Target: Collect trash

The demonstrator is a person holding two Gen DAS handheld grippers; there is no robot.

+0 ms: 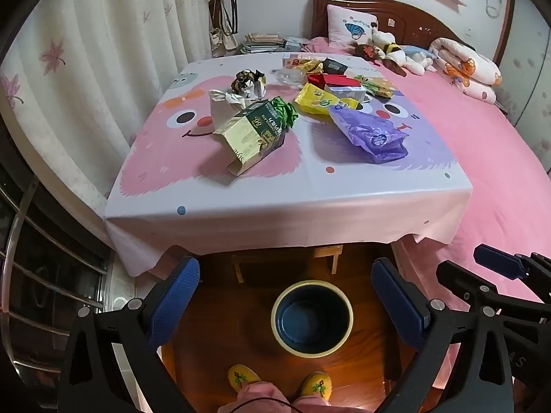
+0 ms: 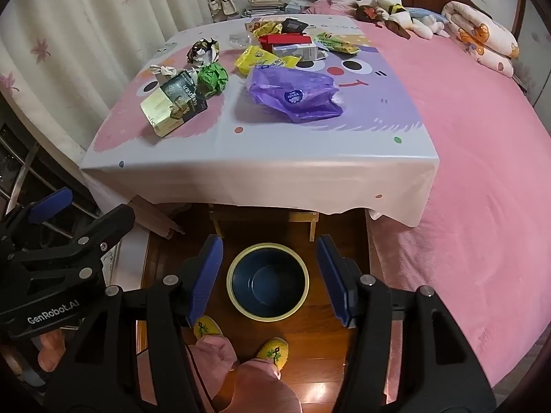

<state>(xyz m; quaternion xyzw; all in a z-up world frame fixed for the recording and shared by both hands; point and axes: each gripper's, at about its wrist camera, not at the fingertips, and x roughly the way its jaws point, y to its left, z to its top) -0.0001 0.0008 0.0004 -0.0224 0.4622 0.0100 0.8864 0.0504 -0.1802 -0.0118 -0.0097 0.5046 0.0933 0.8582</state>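
Item 1: my left gripper (image 1: 286, 304), jaws spread wide, holding nothing, above the floor. Item 2: bin (image 1: 311, 320), dark blue with a pale rim, on the wooden floor between my 2 grippers, before my slippers. Item 3: my right gripper (image 2: 269, 278), jaws wide, nothing held. On the table (image 1: 289, 199) beyond, trash from left: gold-green carton (image 1: 251, 134), green wrapper (image 1: 284, 112), yellow packets (image 1: 322, 100), purple bag (image 1: 370, 134).

Bin (image 2: 268, 282) on floor before table (image 2: 241, 172); carton (image 2: 172, 106) at 10 o'clock on tabletop, plastic bag (image 2: 292, 94) at 1, wrappers (image 2: 265, 56) behind.
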